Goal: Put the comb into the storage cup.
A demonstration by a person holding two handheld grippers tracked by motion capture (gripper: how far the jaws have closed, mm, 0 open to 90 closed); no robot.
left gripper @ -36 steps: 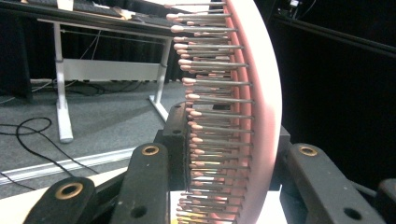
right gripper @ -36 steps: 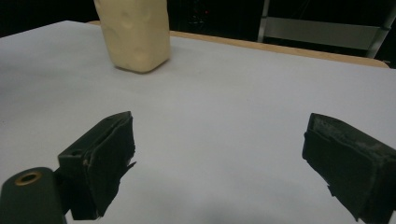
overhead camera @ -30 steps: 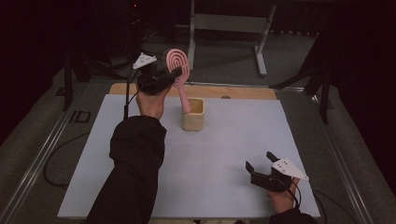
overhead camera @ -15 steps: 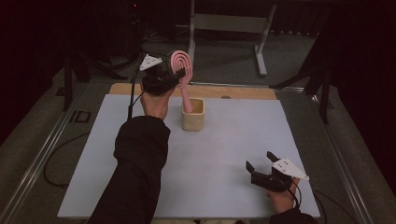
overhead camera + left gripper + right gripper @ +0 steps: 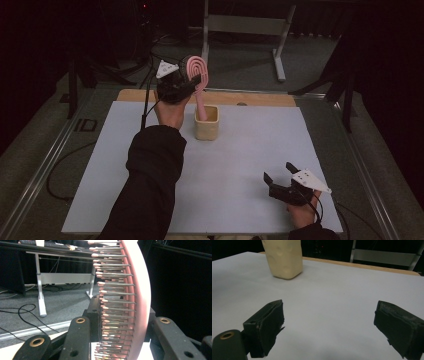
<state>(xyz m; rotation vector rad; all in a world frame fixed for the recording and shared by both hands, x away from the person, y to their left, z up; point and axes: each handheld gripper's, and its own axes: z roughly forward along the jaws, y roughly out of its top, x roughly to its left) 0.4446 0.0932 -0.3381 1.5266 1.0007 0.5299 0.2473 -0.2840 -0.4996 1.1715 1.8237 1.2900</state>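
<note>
Above the cream cup (image 5: 206, 123), the left hand-held gripper (image 5: 196, 82) clamps a pink hairbrush (image 5: 197, 70), its handle tip hidden inside; the right hand-held gripper (image 5: 281, 176) rests unclenched on the counter (image 5: 250, 145).

We see a table (image 5: 250, 150) covered by a pale sheet (image 5: 240, 165), its wooden edge (image 5: 260, 99) showing at the far side. Beyond it lies grey carpet (image 5: 240, 60), where a white metal frame (image 5: 245, 25) stands. Black cables (image 5: 60, 170) trail on the left. The room around is dark, with black drapes far back.
</note>
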